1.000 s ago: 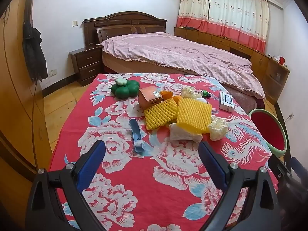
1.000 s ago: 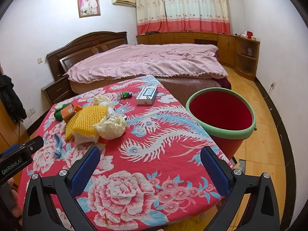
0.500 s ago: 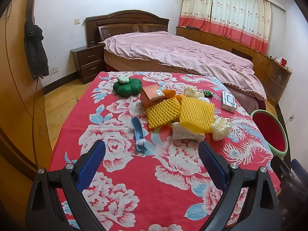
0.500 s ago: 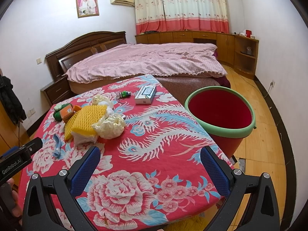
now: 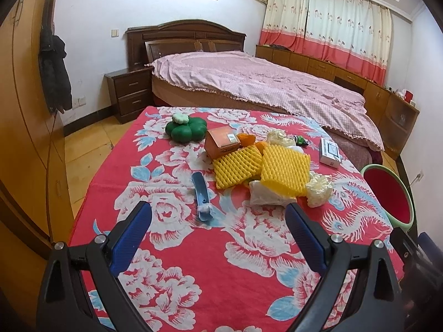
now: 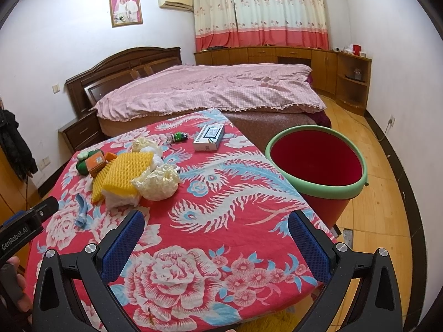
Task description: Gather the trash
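While both your tools hover over the floral table (image 5: 171, 254), your left gripper (image 5: 218, 221) and right gripper (image 6: 216, 227) gape wide, each holding nothing. You have two yellow foam nets (image 5: 285, 170), two crumpled cream wads (image 6: 156, 182), one white wrapper (image 5: 265, 196) and one blue scrap (image 5: 202, 199) mid-table; one red bin (image 6: 315, 163) stands just beside its right edge

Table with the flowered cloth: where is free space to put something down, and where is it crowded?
The near half of the table is bare, from both open tools up to the blue scraper and crumpled paper. The strip toward the red bucket is bare too. Crowded: the middle, around the yellow foam nets and orange box.
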A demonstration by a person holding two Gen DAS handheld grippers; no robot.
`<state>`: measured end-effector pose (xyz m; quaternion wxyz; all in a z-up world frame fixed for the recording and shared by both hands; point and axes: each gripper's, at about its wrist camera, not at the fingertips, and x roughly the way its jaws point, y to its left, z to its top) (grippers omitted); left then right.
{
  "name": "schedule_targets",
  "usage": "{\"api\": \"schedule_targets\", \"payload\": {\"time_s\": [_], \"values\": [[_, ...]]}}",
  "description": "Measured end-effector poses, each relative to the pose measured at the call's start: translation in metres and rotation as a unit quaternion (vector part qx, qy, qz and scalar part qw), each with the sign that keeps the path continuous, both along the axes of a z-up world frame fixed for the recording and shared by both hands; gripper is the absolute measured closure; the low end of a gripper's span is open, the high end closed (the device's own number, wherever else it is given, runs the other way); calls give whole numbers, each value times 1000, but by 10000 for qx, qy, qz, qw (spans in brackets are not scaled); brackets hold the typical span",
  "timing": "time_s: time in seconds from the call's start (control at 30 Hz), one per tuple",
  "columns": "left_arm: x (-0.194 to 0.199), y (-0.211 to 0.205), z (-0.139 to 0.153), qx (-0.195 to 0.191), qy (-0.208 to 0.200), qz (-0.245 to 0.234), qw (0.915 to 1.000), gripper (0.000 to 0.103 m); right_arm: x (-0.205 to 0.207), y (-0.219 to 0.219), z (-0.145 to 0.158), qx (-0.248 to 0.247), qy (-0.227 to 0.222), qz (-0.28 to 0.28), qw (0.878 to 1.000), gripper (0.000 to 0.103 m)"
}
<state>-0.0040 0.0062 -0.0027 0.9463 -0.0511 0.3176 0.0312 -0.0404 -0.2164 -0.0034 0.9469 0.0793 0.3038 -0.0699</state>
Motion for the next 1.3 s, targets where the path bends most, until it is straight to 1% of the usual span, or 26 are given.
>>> {"api": "schedule_targets", "payload": {"time_s": [0.23,1.3], "values": [[-3,-1,-1,136,-231,5,9996,7,1,3,-2,-2,-52,-12,10000,0],[0,-3,-10,117,-158,14,9998,7,2,-1,-9,90,-21,-36,10000,0]]}}
